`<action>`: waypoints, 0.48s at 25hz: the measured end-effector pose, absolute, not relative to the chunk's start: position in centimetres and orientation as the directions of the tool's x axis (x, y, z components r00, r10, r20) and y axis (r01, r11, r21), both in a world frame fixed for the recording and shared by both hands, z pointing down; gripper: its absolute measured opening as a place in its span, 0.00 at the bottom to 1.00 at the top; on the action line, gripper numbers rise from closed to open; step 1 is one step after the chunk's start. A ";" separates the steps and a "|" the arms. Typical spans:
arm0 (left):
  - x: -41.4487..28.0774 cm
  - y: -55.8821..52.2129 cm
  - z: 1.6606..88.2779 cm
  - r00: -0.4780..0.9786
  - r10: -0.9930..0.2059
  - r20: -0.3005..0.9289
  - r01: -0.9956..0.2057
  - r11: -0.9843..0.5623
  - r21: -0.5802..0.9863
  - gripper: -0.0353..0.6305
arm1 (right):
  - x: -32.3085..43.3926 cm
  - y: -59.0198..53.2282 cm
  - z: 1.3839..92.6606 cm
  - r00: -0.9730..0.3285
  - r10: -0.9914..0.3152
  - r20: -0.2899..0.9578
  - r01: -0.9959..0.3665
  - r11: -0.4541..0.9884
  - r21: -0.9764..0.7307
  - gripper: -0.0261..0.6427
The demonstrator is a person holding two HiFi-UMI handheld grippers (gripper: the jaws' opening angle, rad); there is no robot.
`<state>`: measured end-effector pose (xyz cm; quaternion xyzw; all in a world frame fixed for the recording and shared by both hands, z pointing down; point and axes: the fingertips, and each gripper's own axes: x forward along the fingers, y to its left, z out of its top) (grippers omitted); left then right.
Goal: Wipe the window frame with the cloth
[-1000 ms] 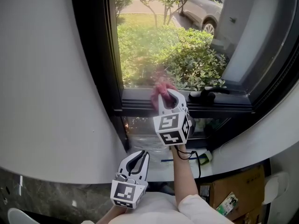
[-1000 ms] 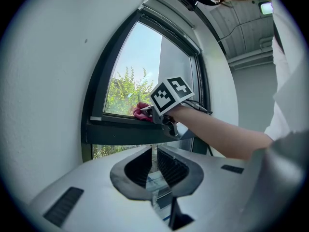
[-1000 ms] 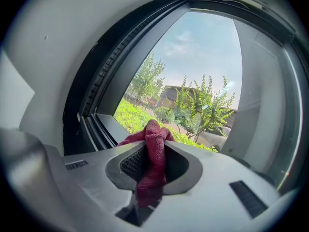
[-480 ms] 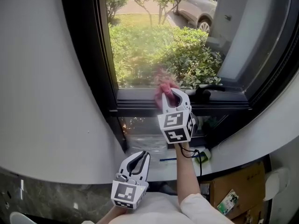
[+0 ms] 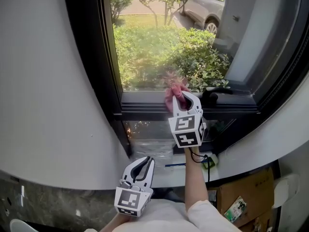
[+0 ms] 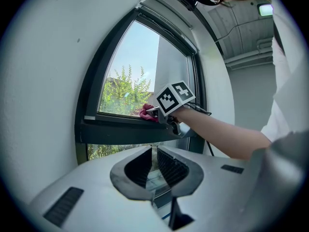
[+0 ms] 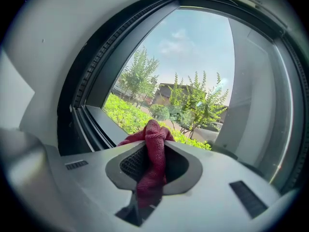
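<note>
A dark red cloth (image 5: pixel 175 92) is pinched in my right gripper (image 5: pixel 182 99), which holds it against the lower rail of the dark window frame (image 5: pixel 145 106). In the right gripper view the cloth (image 7: pixel 153 151) fills the gap between the jaws, with the frame's rail (image 7: pixel 99 124) just ahead at left. My left gripper (image 5: pixel 143 167) hangs low below the sill, away from the frame, its jaws nearly together with nothing between them. From the left gripper view I see the right gripper (image 6: pixel 155 111) and the cloth (image 6: pixel 146 112) resting on the frame (image 6: pixel 120 129).
A black window handle (image 5: pixel 215 94) sits on the rail just right of the cloth. The white curved wall (image 5: pixel 48 91) borders the frame at left. A cardboard box (image 5: pixel 244 195) stands low at right. Bushes and a parked car (image 5: pixel 205 6) lie outside the glass.
My right gripper has slid the cloth rightwards along the lower rail, toward the handle. The left gripper has stayed where it was.
</note>
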<state>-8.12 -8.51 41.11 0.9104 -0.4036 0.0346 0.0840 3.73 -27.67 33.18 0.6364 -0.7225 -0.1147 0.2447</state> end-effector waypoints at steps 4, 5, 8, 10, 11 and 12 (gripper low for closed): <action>-8.2 -8.4 41.1 0.670 -0.731 0.128 -0.743 -0.658 0.125 0.12 | 4.8 -27.4 33.3 -0.065 -0.977 0.204 -0.875 0.154 0.460 0.15; -8.3 -8.4 41.1 0.669 -0.732 0.128 -0.743 -0.657 0.124 0.12 | 4.9 -27.4 33.3 -0.067 -0.977 0.202 -0.877 0.154 0.455 0.15; -8.4 -8.4 41.1 0.666 -0.735 0.127 -0.746 -0.655 0.123 0.12 | 5.0 -27.5 33.2 -0.065 -0.977 0.201 -0.877 0.152 0.455 0.15; -8.5 -8.3 41.0 0.666 -0.735 0.123 -0.746 -0.655 0.124 0.12 | 5.0 -27.5 33.3 -0.060 -0.978 0.200 -0.875 0.148 0.460 0.15; -8.5 -8.3 41.0 0.667 -0.735 0.122 -0.745 -0.656 0.124 0.12 | 5.0 -27.5 33.3 -0.057 -0.978 0.199 -0.875 0.145 0.462 0.15; -8.5 -8.3 40.9 0.666 -0.736 0.121 -0.746 -0.655 0.122 0.12 | 5.0 -27.5 33.3 -0.057 -0.979 0.197 -0.875 0.144 0.462 0.15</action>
